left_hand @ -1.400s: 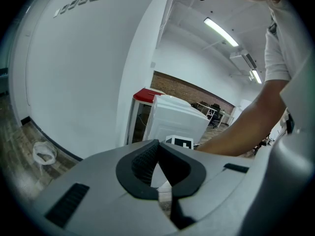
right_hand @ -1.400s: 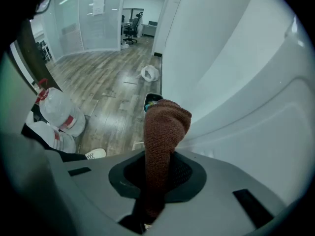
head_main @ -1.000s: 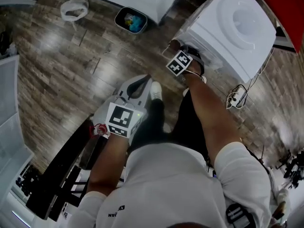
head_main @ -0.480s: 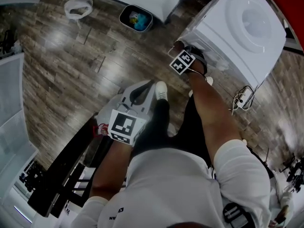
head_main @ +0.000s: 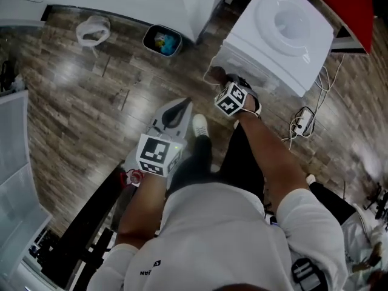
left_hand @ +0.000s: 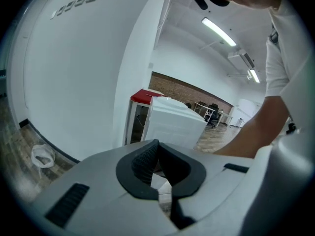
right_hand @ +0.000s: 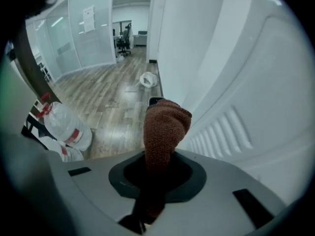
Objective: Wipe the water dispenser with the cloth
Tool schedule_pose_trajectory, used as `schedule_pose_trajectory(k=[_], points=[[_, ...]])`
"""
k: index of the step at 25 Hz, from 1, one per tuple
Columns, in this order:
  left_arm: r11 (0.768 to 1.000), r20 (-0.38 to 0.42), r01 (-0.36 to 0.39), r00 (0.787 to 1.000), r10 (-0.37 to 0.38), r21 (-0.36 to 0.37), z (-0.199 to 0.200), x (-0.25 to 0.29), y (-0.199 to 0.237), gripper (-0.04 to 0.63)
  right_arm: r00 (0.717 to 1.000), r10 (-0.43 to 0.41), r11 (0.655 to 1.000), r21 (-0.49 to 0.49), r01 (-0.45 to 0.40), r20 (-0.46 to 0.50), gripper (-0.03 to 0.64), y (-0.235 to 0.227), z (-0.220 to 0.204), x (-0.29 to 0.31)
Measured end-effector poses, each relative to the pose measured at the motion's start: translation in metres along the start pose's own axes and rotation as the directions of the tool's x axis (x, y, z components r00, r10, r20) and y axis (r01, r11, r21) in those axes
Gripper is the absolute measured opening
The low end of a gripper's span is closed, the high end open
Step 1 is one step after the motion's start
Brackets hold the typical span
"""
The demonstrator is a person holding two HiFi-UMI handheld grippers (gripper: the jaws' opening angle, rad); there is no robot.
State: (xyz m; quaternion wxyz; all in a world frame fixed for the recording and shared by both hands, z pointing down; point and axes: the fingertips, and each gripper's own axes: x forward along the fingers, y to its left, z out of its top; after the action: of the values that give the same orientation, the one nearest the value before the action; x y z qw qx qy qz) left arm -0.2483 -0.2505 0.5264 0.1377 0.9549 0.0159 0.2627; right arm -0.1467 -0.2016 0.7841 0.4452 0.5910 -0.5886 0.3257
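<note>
Jaws on the right gripper (right_hand: 158, 132): clamped firmly on a rust-brown cloth (right_hand: 165, 123), a rounded wad of it standing out past the tips. Jaws on the left gripper (left_hand: 156, 165): closed together on nothing, held back near the person's knee and taking no part. Places the cloth right beside the louvred side panel of the water dispenser (right_hand: 236, 77), low on the white casing; cannot tell from either view whether touching or just off it. From the head view, sets the right gripper (head_main: 219, 80) at the lower near corner of the casing, well below the round well on top. Reads as wiping under way on that side face. No streaks or damp patches to mark off finished areas, so top, front and far side best counted as left to do. For room: plenty of bare wooden floor (head_main: 79, 102) out to the left of the casing, as far as a small bin (head_main: 162, 39) and a white bag (head_main: 93, 29) near the wall. Tighter on the other side, with a power strip (head_main: 302, 124) and its cable on the floor just beside the casing, worth keeping cloth and feet clear of. Close behind the dispenser, a white wall and a red surface, so probably little reach round the back.
</note>
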Motion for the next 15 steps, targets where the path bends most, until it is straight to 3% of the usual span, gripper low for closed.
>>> schedule_pose_trajectory(k=[6,11,15], points=[[0.998,0.049,0.04,0.998,-0.043,0.058,0.026,-0.005,-0.005,-0.008,0.973,-0.049,0.978,0.21,0.0,0.227,0.054,0.0,0.028,-0.118],[0.995,0.097,0.063,0.993,-0.07,0.071,0.042,-0.015,-0.018,-0.008,0.912,-0.137,0.933,0.359,-0.013,0.387,0.054,-0.012,0.039,-0.225],[0.994,0.126,0.074,0.988,-0.084,0.081,0.056,-0.032,-0.031,-0.008,0.84,-0.18,0.881,0.464,-0.094,0.512,0.054,-0.022,0.044,-0.297]])
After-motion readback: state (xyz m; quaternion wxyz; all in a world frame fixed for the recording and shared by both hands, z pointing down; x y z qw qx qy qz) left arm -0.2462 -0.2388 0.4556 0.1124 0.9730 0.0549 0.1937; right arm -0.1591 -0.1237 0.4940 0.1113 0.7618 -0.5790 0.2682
